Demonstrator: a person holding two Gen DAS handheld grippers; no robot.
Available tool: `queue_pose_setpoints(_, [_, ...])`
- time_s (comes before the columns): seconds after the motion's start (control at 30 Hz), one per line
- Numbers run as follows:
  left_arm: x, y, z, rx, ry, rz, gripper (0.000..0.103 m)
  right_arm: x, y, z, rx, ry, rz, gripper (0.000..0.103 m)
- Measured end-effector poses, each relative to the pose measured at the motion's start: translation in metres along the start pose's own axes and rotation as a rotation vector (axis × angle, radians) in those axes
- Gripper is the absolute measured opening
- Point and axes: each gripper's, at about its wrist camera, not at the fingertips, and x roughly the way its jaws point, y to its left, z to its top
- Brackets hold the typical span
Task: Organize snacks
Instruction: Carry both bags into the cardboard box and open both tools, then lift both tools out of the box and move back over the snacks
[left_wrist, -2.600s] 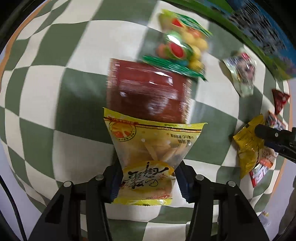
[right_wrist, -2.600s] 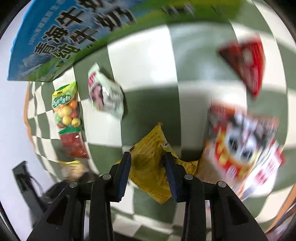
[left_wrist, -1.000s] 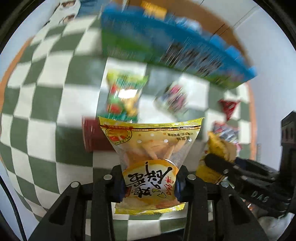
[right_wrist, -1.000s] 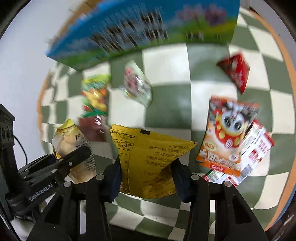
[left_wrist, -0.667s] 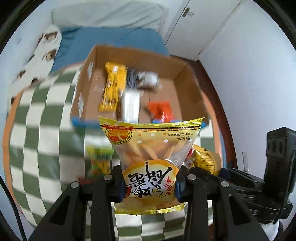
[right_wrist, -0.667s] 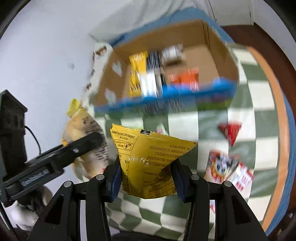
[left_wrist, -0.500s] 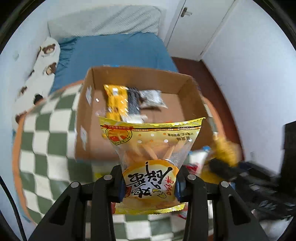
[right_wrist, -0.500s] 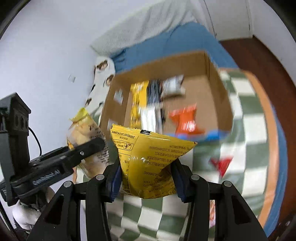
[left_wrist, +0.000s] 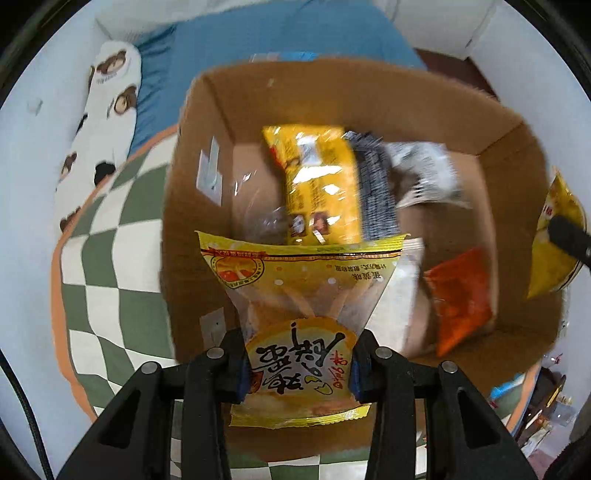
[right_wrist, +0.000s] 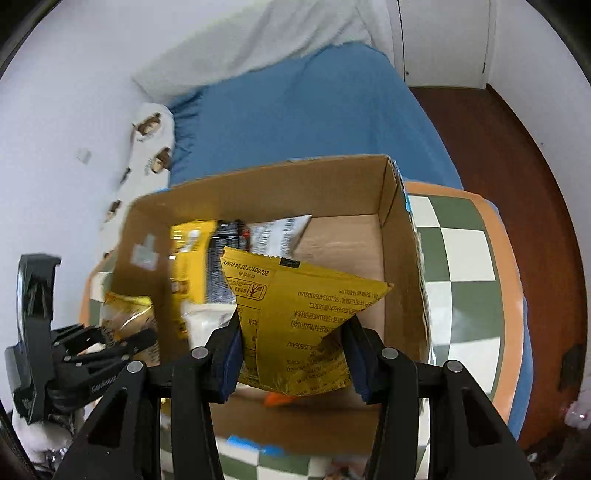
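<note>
your left gripper (left_wrist: 298, 363) clamps clear-yellow snack bag (left_wrist: 301, 291) over open cardboard box (left_wrist: 192, 206); your right gripper (right_wrist: 291, 360) clamps plain yellow packet (right_wrist: 295, 317) above same box (right_wrist: 402, 266); both snacks unreleased

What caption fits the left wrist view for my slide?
Left gripper holding a yellow-and-clear snack bag above the open brown cardboard box of packets.

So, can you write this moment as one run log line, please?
left gripper: shut on clear yellow-labelled snack bag | right gripper: shut on plain yellow foil pouch | both above open brown cardboard box
</note>
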Motion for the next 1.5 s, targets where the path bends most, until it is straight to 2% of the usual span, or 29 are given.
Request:
queue_pose_setpoints(0.13, [0.023, 0.010, 0.006, -0.028, 0.040, 0.009, 0.037, 0.031, -0.006, 0.016, -0.005, 0.042, -0.037, 0.051])
queue_pose_setpoints(0.2, [0.025, 0.011, 0.008, -0.029, 0.035, 0.013, 0.037, 0.043, -0.010, 0.021, 0.008, 0.063, -0.038, 0.053])
queue_pose_setpoints(0.23, [0.024, 0.011, 0.010, -0.029, 0.029, 0.013, 0.041, 0.050, -0.012, 0.024, 0.014, 0.086, -0.044, 0.057])
queue_pose_setpoints(0.3, [0.025, 0.010, 0.015, -0.037, 0.030, -0.016, 0.060, 0.062, -0.013, 0.027, 0.012, 0.125, -0.066, 0.092])
queue_pose_setpoints(0.37, [0.024, 0.007, 0.021, -0.046, 0.026, -0.036, 0.079, 0.070, -0.012, 0.028, 0.008, 0.139, -0.080, 0.094])
queue_pose_setpoints(0.43, [0.023, 0.004, 0.025, -0.050, 0.018, -0.040, 0.087, 0.075, -0.011, 0.028, 0.008, 0.150, -0.081, 0.094])
queue_pose_setpoints(0.57, [0.021, -0.002, 0.035, -0.058, 0.002, -0.044, 0.093, 0.077, -0.008, 0.025, -0.001, 0.152, -0.089, 0.095])
queue_pose_setpoints(0.7, [0.014, -0.006, 0.040, -0.061, -0.035, -0.027, 0.093, 0.073, -0.008, 0.022, 0.004, 0.141, -0.091, 0.095])
queue_pose_setpoints(0.83, [0.002, -0.007, 0.039, -0.075, -0.081, -0.050, 0.093, 0.060, -0.005, 0.015, -0.012, 0.113, -0.107, 0.095])
queue_pose_setpoints(1.1, [-0.039, -0.012, 0.019, -0.083, -0.232, -0.059, 0.093, 0.018, 0.009, -0.008, -0.047, 0.016, -0.129, 0.095])
queue_pose_setpoints(1.5, [-0.115, -0.020, -0.048, -0.078, -0.470, -0.033, 0.093, -0.062, 0.030, -0.062, -0.079, -0.180, -0.139, 0.095])
